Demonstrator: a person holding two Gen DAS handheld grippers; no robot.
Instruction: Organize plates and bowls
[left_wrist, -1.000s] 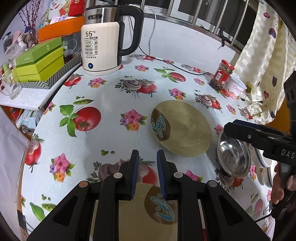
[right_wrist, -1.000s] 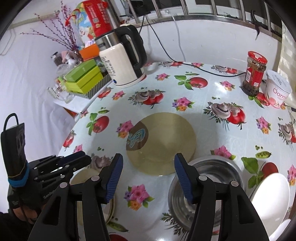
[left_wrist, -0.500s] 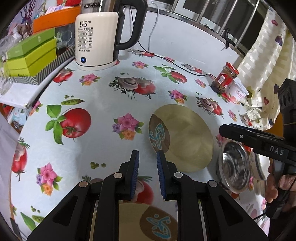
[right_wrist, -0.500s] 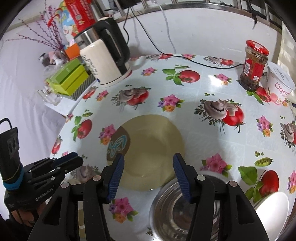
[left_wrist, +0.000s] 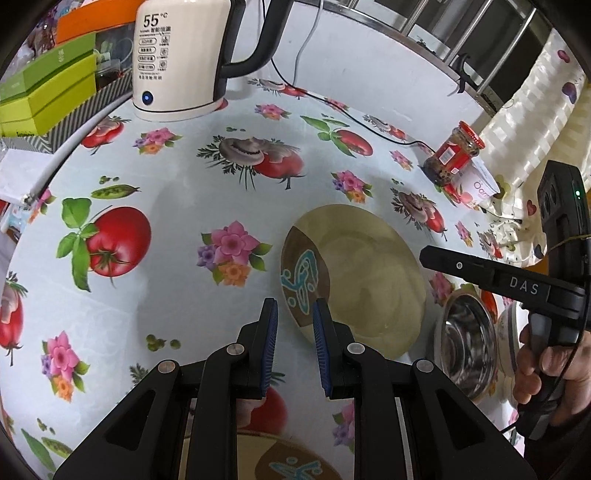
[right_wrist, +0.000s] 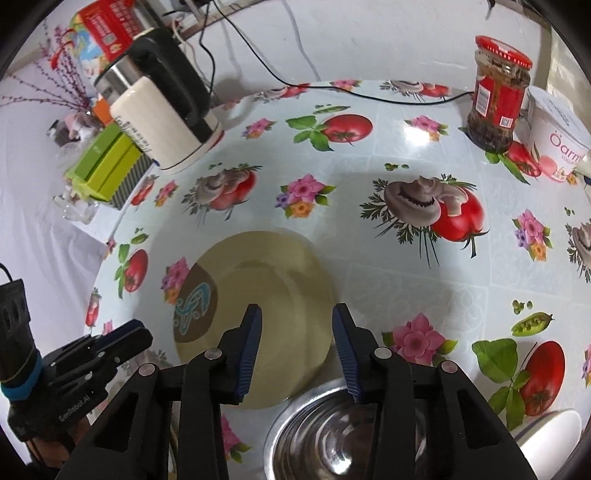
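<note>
— What's on the bench (right_wrist: 369, 280)?
— A tan plate (right_wrist: 266, 295), steel bowl (right_wrist: 332, 435), kettle (right_wrist: 162, 122), red-lidded jar (right_wrist: 495, 92) and yogurt tub (right_wrist: 557, 144).
— Another plate?
— Yes, at the near edge (left_wrist: 295, 461).

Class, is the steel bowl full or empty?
Empty: the steel bowl shows only bare, shiny metal inside in both wrist views.
</note>
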